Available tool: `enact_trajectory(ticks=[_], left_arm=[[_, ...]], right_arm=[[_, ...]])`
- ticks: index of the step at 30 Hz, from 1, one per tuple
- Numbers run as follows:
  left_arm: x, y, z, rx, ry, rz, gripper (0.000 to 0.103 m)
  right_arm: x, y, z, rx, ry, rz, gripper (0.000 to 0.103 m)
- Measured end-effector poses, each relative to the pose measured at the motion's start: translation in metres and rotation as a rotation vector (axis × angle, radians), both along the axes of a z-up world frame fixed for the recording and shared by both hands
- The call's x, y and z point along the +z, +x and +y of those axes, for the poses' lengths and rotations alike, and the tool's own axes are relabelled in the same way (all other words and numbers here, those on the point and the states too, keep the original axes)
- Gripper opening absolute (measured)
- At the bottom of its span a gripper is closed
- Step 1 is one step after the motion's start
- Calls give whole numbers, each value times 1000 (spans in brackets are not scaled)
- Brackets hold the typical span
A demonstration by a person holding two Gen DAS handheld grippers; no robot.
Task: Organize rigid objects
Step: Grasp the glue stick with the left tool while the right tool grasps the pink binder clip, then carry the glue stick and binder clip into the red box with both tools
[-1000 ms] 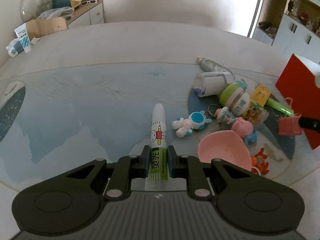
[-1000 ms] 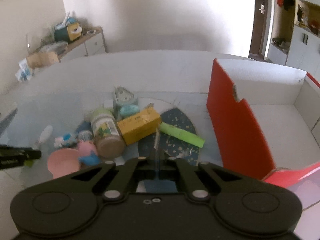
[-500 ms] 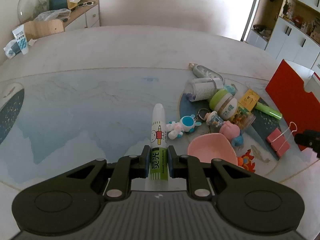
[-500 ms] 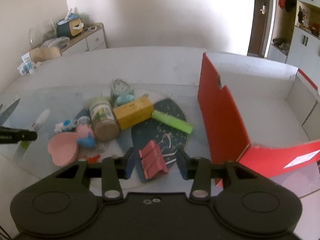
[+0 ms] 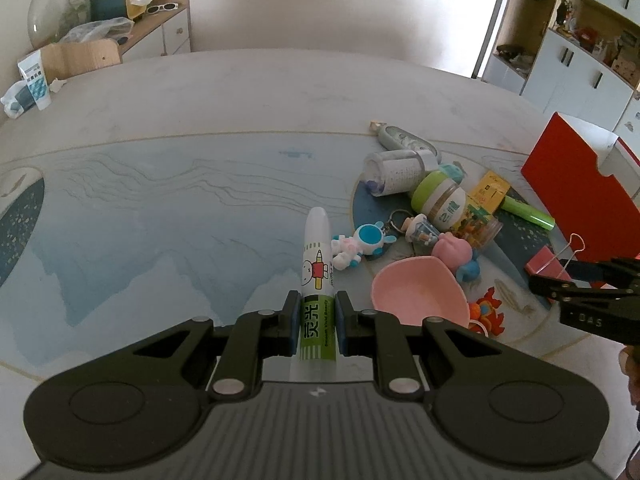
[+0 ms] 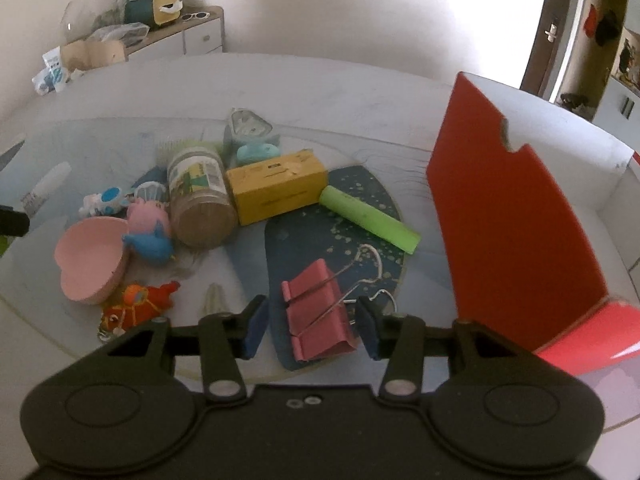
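My left gripper (image 5: 317,322) is shut on a white and green glue stick (image 5: 317,276), held above the table. My right gripper (image 6: 312,326) is open, its fingers on either side of a pink binder clip (image 6: 318,316) that lies on the dark mat; the clip also shows in the left wrist view (image 5: 548,266). A pile of objects lies left of the clip: a yellow box (image 6: 278,186), a green tube (image 6: 370,218), a jar (image 6: 200,204), a pink bowl (image 6: 90,258), small toys. A red and white box (image 6: 516,216) stands open at the right.
The table edge runs close below the clip. An orange toy (image 6: 138,306) lies by the bowl. A cabinet (image 5: 156,30) with clutter stands at the far left. Shelves (image 5: 580,36) are at the far right.
My right gripper opened and the pink binder clip now lies on the mat between its fingers. My left gripper still holds the glue stick and has shifted slightly.
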State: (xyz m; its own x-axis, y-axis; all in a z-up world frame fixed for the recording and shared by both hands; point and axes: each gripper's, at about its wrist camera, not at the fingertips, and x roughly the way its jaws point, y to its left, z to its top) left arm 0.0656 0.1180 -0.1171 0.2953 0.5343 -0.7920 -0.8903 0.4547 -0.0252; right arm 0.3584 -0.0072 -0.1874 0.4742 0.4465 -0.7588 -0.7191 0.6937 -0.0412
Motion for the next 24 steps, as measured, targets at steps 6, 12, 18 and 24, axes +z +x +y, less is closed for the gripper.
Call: enact_trajectory(ticks=[6, 12, 18, 24], left_arm=[[-1, -1, -1, 18, -2, -2, 17], [0, -1, -2, 41, -2, -5, 17], [4, 5, -4, 49, 8, -7, 17], [17, 21, -7, 48, 19, -22, 17]], right_arm=[[0, 5, 3, 10, 14, 9, 35], [3, 3, 2, 18, 21, 7, 32], [17, 0, -6, 20, 51, 4, 32], [53, -1, -22, 7, 123, 30, 32]])
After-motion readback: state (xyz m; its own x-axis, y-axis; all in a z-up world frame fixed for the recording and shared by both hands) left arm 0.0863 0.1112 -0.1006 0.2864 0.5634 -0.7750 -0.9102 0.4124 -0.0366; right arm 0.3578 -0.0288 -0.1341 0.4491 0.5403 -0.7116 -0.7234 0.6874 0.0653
